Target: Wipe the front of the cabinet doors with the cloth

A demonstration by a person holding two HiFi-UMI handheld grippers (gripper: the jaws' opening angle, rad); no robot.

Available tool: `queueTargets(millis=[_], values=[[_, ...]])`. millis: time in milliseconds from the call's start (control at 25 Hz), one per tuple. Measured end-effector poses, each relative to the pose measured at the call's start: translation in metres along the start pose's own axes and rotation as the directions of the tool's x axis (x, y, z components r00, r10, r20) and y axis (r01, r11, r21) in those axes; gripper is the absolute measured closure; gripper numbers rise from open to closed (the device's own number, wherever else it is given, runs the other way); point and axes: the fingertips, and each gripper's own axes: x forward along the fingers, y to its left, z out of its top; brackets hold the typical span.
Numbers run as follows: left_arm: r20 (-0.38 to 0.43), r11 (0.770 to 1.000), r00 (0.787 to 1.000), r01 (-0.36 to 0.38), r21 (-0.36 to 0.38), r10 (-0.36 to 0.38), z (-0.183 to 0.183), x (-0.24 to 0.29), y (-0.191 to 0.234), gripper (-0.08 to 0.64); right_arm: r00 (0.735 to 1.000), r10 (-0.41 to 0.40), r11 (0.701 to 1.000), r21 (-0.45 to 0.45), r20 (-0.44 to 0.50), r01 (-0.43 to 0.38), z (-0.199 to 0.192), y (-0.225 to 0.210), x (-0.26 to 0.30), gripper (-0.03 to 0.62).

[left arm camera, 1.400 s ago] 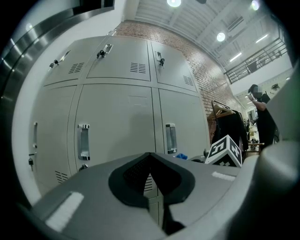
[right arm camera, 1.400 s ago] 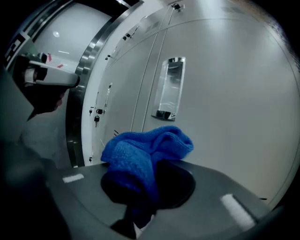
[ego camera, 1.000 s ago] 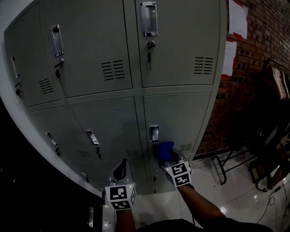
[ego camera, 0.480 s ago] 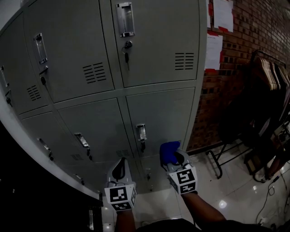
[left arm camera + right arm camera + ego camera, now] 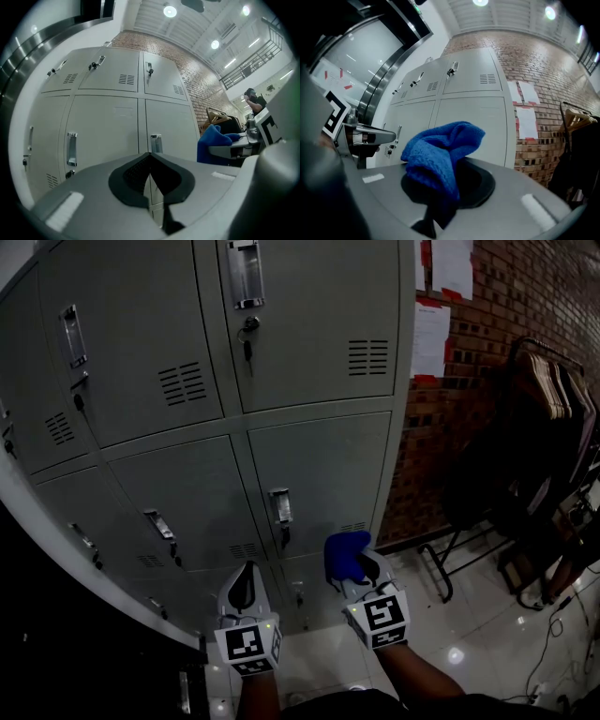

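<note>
A grey metal locker cabinet (image 5: 309,465) with several doors, handles and keys fills the head view. My right gripper (image 5: 354,570) is shut on a bunched blue cloth (image 5: 342,554), held a little in front of a lower door, below and right of its handle (image 5: 278,505). The cloth (image 5: 440,152) bulges out of the shut jaws in the right gripper view, apart from the doors (image 5: 473,122). My left gripper (image 5: 246,590) is shut with nothing in it, held low before the bottom doors (image 5: 117,126). The cloth (image 5: 213,140) shows at the right of the left gripper view.
A brick wall (image 5: 525,324) with pinned papers (image 5: 431,334) stands right of the cabinet. A dark rack with hangers (image 5: 548,399) and a metal frame (image 5: 450,559) stand on the shiny tiled floor (image 5: 487,652) at right. Cables (image 5: 553,671) lie at the lower right.
The head view has swung right, so the cabinet sits further left. My right gripper with the cloth has drawn back a little from the lower door. The left gripper has barely moved.
</note>
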Motion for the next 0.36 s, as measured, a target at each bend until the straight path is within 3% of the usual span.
queueTargets(millis=[360], values=[[0.010, 1.000, 1.000, 0.005, 0.006, -0.005, 0.003, -0.002, -0.003, 0.545, 1.000, 0.022, 1.000, -0.018, 0.014, -0.022, 0.014, 0.010, 0.000, 0.531]])
